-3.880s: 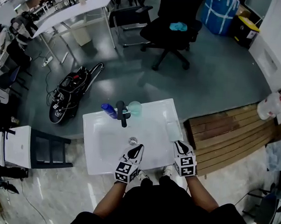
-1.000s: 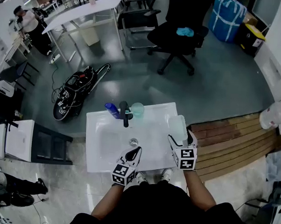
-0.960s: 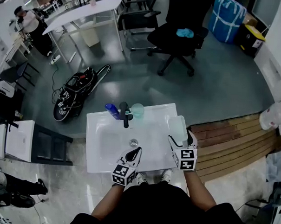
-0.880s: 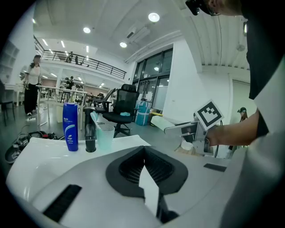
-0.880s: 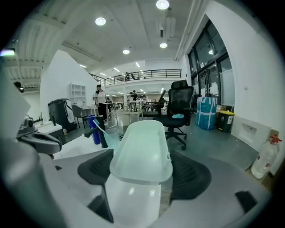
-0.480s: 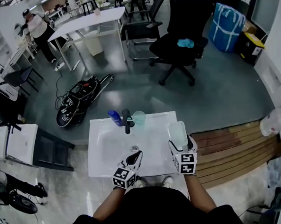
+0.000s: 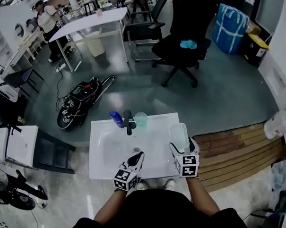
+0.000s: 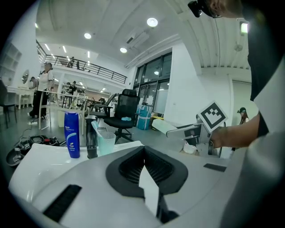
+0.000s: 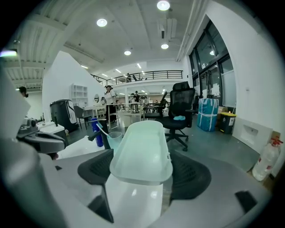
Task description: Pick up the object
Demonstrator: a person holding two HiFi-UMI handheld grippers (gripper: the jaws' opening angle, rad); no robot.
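The object is a pale green translucent tray (image 7: 179,135), long and shallow. My right gripper (image 7: 182,145) is shut on its near end and holds it just above the right side of the white sink (image 7: 99,169). In the right gripper view the tray (image 9: 142,147) runs straight out between the dark pads (image 9: 191,177) of the right gripper (image 9: 142,176). My left gripper (image 7: 137,157) is shut with nothing in it, near the sink's front edge by the drain (image 7: 135,149). In the left gripper view the left gripper (image 8: 143,156) has its jaws pressed together.
A black faucet (image 7: 128,122), a blue bottle (image 7: 116,119) and a green cup (image 7: 141,119) stand at the sink's back rim. Wooden slats (image 7: 241,144) lie to the right, a dark stand (image 7: 51,152) to the left. An office chair (image 7: 181,39) and a black bag (image 7: 79,101) sit beyond.
About four seconds ago the tray lay on the sink's right edge beyond my right gripper. Now it is in that gripper and raised slightly. The left gripper has barely moved.
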